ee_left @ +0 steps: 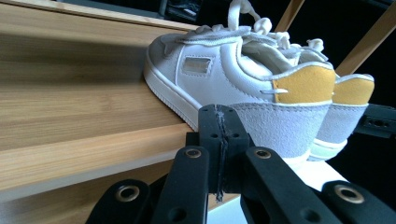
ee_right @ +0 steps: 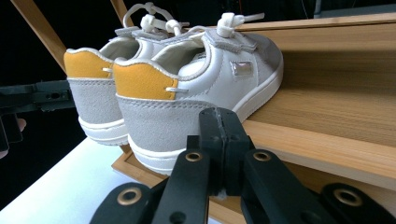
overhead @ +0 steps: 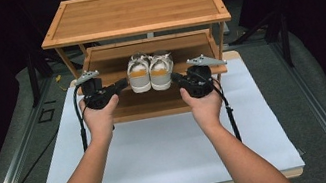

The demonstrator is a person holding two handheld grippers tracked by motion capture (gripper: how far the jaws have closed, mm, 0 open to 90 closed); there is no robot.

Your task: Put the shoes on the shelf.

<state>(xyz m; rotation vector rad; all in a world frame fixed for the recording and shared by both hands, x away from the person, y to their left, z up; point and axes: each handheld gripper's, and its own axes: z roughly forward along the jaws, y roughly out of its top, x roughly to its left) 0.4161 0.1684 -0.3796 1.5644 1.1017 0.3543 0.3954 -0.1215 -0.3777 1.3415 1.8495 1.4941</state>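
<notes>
Shoes: a pair of small white shoes (overhead: 151, 71) with yellow heel tabs stood side by side on the lower shelf (overhead: 110, 60) of the wooden rack (overhead: 134, 10), heels overhanging the front edge toward the person.
Left gripper (overhead: 124, 82): jaws pressed fully together with nothing between them; tip sat just beside the outer heel of the left shoe (ee_left: 224, 79).
Right gripper (overhead: 173, 76): jaws likewise closed flat on each other, empty; tip sat just beside the outer heel of the right shoe (ee_right: 196, 79).
Step in hand (judged): squeezing the pair between the two closed tips to carry both shoes off the shelf.
To do it well (judged): press both sides evenly on the grey heel band, low near the soles, so the shoes stay together; draw straight back, keeping level.
Risk (judged): uneven pressure could twist one shoe out or tip the pair onto the white mat (overhead: 161, 147).
</notes>
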